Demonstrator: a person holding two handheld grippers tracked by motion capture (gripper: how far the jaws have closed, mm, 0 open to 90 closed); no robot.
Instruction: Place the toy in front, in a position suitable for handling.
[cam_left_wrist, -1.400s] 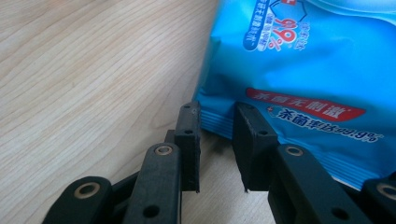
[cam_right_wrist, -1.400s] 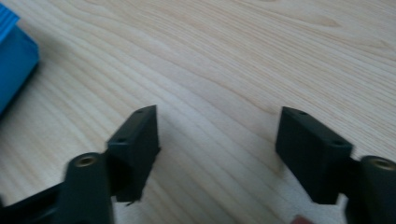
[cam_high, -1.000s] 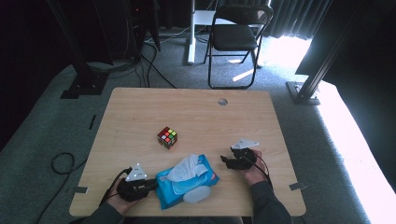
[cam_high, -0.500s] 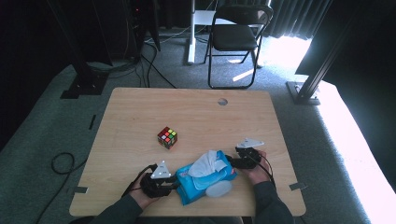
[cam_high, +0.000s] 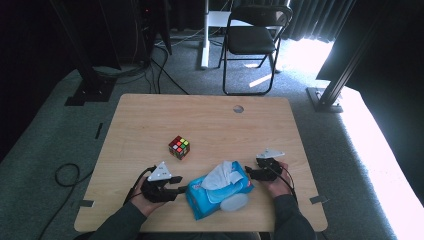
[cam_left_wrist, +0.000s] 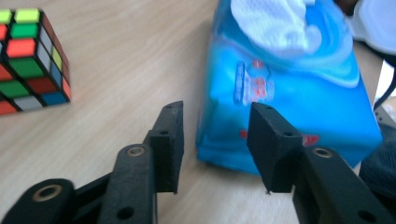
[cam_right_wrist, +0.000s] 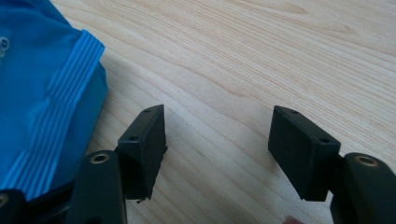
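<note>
blue wipes pack (cam_high: 220, 194) lies flat on the worktop (cam_high: 210, 125), near the front edge, between the two hands. white wipe (cam_high: 224, 173) stands bunched out of its top opening. a pale oval flap (cam_high: 234, 203) lies at the pack's near right corner, touching it.

left tongs (cam_high: 181, 189): at the pack's left end, pointing right along the worktop. jaws have just been opening. in the left gripper view (cam_left_wrist: 215, 140) they stand apart, with the pack's near corner seen in the gap; pads not pressing on it, one jaw overlaps the pack's end face in that view, contact there not clear. grey three-cornered plate on top, cable trailing left.

right tongs (cam_high: 250, 173): at the pack's right end, pointing left. right gripper view (cam_right_wrist: 217, 140) shows the jaws apart over bare wood, nothing between them; the pack's striped end seam sits just beside the left-hand jaw, outside the gap. not gripping.

rubik's cube (cam_high: 179, 147): on the worktop, behind and left of the pack, apart from it; also at upper left of the left gripper view (cam_left_wrist: 30, 60), resting on one face.

folding chair (cam_high: 252, 40) on the grey carpet beyond the far edge of the worktop, well apart. small round hole (cam_high: 238, 108) near the far edge of the worktop.
</note>
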